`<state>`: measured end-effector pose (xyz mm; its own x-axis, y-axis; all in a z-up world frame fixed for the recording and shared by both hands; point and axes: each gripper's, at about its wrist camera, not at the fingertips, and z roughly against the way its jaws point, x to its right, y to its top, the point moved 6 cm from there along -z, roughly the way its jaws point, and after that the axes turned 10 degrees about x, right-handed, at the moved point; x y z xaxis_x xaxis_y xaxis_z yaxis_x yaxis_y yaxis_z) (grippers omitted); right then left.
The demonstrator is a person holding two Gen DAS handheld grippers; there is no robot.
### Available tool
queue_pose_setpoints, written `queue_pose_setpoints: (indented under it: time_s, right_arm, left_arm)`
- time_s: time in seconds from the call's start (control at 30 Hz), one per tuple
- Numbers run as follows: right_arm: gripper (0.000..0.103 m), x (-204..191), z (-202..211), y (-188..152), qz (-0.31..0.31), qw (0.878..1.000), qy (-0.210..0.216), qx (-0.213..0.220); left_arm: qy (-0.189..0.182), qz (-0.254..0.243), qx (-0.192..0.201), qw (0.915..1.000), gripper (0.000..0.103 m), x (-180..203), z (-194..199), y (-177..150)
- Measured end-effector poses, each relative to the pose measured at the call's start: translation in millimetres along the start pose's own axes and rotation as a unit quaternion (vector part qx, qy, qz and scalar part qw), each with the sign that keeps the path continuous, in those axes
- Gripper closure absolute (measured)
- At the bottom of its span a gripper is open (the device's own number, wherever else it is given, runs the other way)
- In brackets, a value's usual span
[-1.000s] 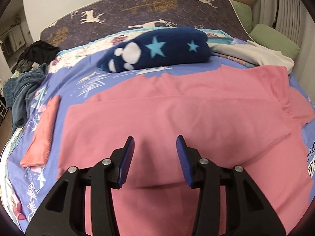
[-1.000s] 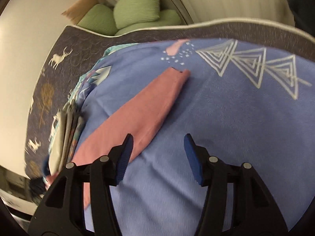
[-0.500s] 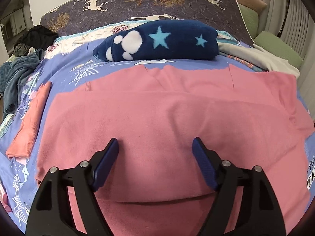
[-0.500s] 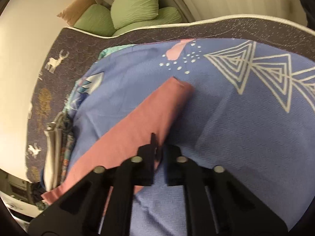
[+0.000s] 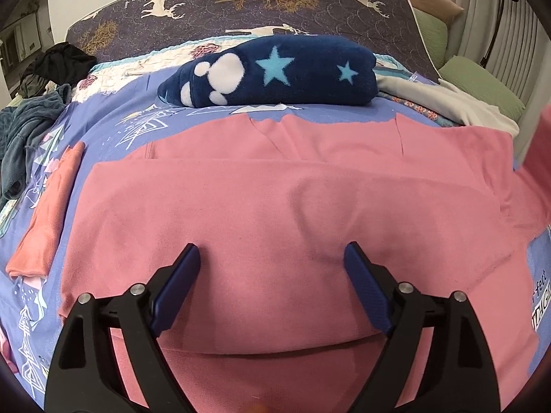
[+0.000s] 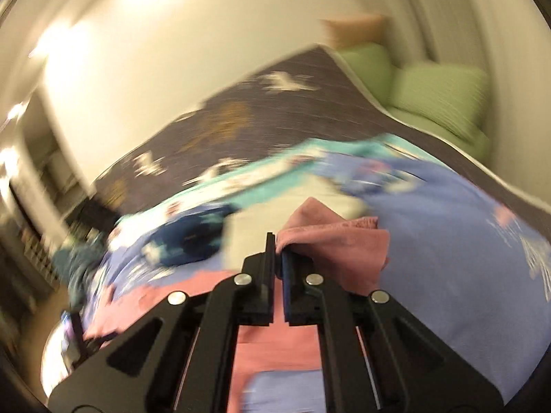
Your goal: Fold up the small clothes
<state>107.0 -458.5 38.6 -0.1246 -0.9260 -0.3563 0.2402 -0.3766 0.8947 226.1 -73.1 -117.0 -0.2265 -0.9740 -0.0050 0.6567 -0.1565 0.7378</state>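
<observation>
**Pink shirt half folded, sleeve lifted**

Your pink shirt (image 5: 275, 206) lies spread on the purple bedspread (image 5: 113, 127). Your left gripper (image 5: 272, 261) hovers over it, jaws opening, gripping nothing. Your right gripper (image 6: 278, 241) is clenched on the shirt's sleeve (image 6: 341, 244).

Right wrist view: motion blur smears the bed's purple deer-print mattress (image 6: 241, 117). Left wrist view: the pink cotton shirt (image 5: 275, 213) is cut off at the bottom edge.

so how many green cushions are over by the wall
2 in the right wrist view: one green cushion nearer the bed's corner, the other to its right. More may be hidden behind the bed.
</observation>
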Motion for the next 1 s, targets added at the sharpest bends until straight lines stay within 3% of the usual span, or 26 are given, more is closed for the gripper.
queue_pose_setpoints:
  time_s: [0.1,0.33,0.43,0.6,0.73,0.8,0.83,0.9,1.0]
  right_arm:
    - [0.099,-68,-2,-16,0.034,0.997,0.069,-0.011]
    - [0.099,-174,-24,-70,0.071,0.981,0.171,-0.064]
    - [0.099,-207,-38,-104,0.11,0.972,0.185,-0.098]
    - [0.099,-213,-51,-144,0.139,0.962,0.183,-0.145]
    - [0.099,-215,-59,-167,0.136,0.956,0.188,-0.18]
    - [0.093,-224,-53,-179,0.172,0.949,0.193,-0.182]
    - [0.076,-225,-51,-185,0.186,0.945,0.194,-0.186]
    - [0.056,-225,-48,-196,0.206,0.939,0.191,-0.198]
    - [0.054,-214,-49,-205,0.209,0.938,0.177,-0.21]
  left_arm:
    - [-0.01,0.002,0.001,0.9999,0.017,-1,1,0]
    - [-0.051,0.052,0.02,0.9971,0.017,-17,16,3]
    - [-0.069,0.076,0.035,0.9941,0.017,-32,29,5]
    - [-0.11,0.1,0.053,0.9875,0.017,-46,46,8]
    - [-0.186,0.148,0.043,0.9703,0.017,-38,47,12]
    - [-0.196,0.146,0.038,0.969,0.017,-31,46,13]
    - [-0.193,0.139,0.038,0.9704,0.017,-29,46,12]
    - [-0.189,0.127,0.038,0.973,0.017,-26,46,9]
    - [-0.193,0.133,0.034,0.9715,0.017,-28,46,7]
